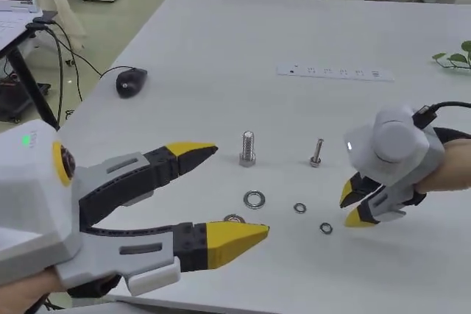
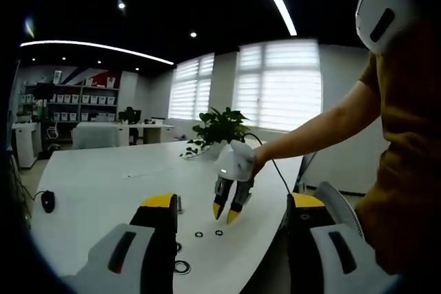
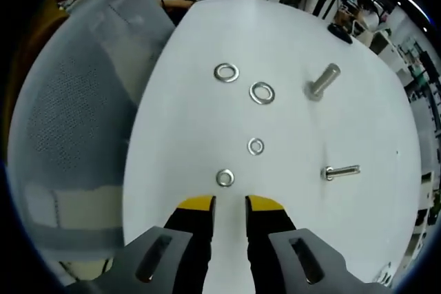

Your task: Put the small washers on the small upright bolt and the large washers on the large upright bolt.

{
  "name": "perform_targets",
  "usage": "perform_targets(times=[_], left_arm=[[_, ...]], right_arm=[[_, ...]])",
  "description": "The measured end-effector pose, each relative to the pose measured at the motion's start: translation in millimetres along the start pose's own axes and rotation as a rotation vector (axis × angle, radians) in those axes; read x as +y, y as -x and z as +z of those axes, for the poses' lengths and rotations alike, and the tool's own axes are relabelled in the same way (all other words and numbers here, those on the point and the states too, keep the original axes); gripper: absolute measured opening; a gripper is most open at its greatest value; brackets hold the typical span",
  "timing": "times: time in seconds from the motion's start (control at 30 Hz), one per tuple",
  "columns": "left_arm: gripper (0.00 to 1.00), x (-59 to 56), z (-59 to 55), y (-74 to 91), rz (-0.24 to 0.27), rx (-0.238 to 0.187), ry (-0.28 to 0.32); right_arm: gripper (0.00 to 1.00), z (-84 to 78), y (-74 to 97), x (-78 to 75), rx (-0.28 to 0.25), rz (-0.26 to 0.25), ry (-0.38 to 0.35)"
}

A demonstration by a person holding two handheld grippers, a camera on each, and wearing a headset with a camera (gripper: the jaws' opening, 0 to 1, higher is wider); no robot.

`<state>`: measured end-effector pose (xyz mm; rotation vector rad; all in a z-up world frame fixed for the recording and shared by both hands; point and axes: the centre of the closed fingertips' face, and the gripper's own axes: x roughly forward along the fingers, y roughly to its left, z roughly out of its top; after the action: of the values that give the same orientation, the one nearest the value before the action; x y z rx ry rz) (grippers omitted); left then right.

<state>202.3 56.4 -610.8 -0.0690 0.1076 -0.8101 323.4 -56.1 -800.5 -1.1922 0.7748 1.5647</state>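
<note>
Looking down in the head view, I'd say the job is not started. All four washers lie flat on the white table point(image 1: 221, 49) and neither bolt carries one. The large bolt point(image 1: 247, 148) stands at centre frame, with the small bolt point(image 1: 316, 152) to its right. Below them runs a row: the lower large washer point(image 1: 234, 219), half hidden behind a yellow jaw, the upper large washer point(image 1: 254, 199), the middle small washer point(image 1: 299, 208) and the end small washer point(image 1: 326, 228). The left gripper point(image 1: 237, 192) comes in from the lower left, spread wide and empty. The right gripper point(image 1: 348, 209), at the right edge, has its jaws nearly together and holds nothing. Its tips are just right of the end small washer.

In the left gripper view, that gripper's own jaws stand far apart at the bottom with nothing between them. The right gripper hangs at centre frame, tips pointing down at the table near the small dark rings.

In the right gripper view, the jaws rise at bottom centre with only a narrow slit between them, and the slit is empty. The end small washer lies just above the tips, apart from them. The middle small washer sits higher, the two large washers are higher again, and both bolts are off to the right.
</note>
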Motion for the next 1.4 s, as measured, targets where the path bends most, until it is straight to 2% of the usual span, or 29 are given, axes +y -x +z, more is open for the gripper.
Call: perform_targets(times=[0.2, 0.37, 0.83, 1.03, 1.4], left_arm=[[0.64, 1.2, -3.5, 10.1, 0.01, 0.009, 0.0], [0.64, 4.5, -7.9, 15.6, 0.023, 0.015, 0.009], [0.64, 3.0, -8.8, 8.9, 0.019, 0.017, 0.015], [0.63, 2.5, -9.2, 8.7, 0.028, 0.013, 0.026], [0.63, 1.1, -11.1, 10.2, 0.036, 0.018, 0.03]], right_arm=[[0.19, 6.2, -11.1, 3.9, 0.004, 0.019, -0.003], [0.19, 4.4, -17.2, 4.3, 0.013, 0.028, -0.01], [0.19, -0.3, -25.7, 2.5, 0.032, 0.042, -0.01], [0.18, 2.7, -26.2, 3.2, 0.02, 0.057, -0.016], [0.15, 3.4, -26.6, 2.6, 0.052, 0.062, 0.046]])
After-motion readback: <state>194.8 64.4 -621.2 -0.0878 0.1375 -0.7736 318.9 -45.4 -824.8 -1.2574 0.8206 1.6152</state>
